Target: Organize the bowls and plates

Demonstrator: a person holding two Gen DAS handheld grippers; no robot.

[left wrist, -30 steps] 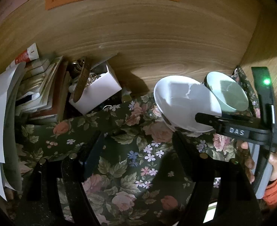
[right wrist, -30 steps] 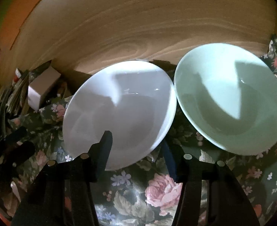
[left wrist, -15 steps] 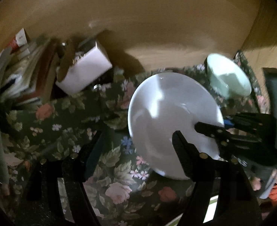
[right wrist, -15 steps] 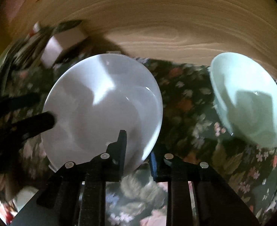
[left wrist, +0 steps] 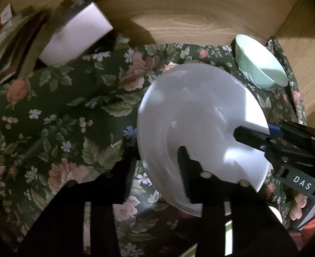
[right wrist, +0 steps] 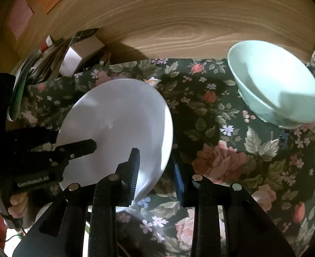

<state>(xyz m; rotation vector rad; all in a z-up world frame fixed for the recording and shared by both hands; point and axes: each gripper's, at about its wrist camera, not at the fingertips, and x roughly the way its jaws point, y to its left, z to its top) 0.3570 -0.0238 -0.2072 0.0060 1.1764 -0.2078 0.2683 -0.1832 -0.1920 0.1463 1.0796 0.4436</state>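
White plate now nearer; right hand-held gripper reads "DAS"

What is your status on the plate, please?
Left hand-held gripper just closed on plate rim; right hand-held gripper eased open slightly, rim clamped. Plate tilted. Bowl apart, nothing in the way.
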